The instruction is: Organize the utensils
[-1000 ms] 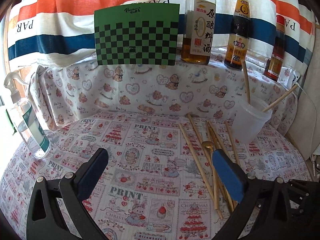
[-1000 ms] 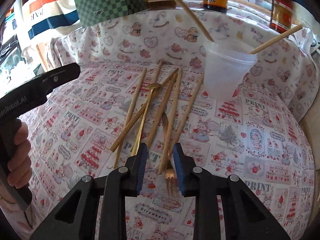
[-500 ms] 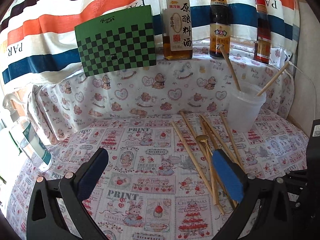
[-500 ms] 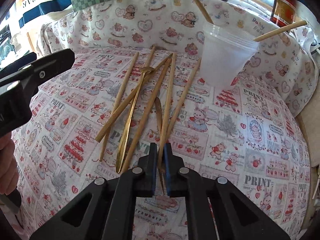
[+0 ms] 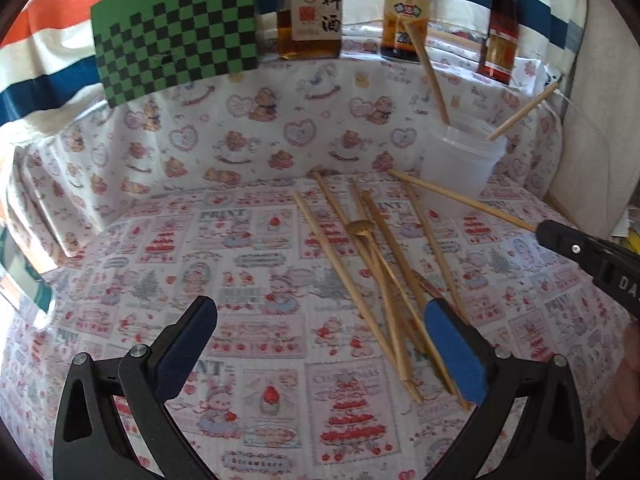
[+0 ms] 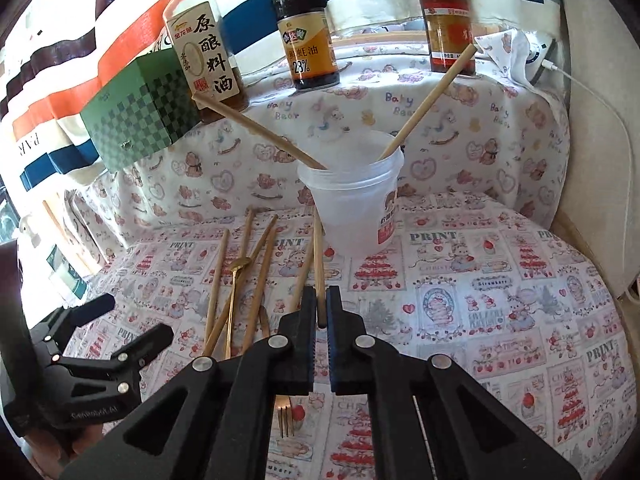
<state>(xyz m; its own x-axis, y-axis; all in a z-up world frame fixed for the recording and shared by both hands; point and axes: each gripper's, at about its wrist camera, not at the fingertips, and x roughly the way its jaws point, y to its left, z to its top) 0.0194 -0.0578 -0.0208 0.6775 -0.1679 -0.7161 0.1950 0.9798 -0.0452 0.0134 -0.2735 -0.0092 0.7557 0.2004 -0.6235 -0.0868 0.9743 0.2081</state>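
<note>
Wooden chopstick (image 6: 319, 264) pinched near its end by right gripper (image 6: 319, 312), tip aimed at plastic cup (image 6: 352, 208) w/ two sticks already inside. Light, stiff, smooth, apt to pivot in pads; better held nearer mid-length. Left gripper (image 5: 320, 340) wide open, nothing between fingers, hovering over loose pile (image 5: 384, 280) on printed cloth (image 5: 240, 240). Left view shows held stick raised clear of cloth; right view alone shows gold fork (image 6: 285, 416) under its fingers & pads' closure.
</note>
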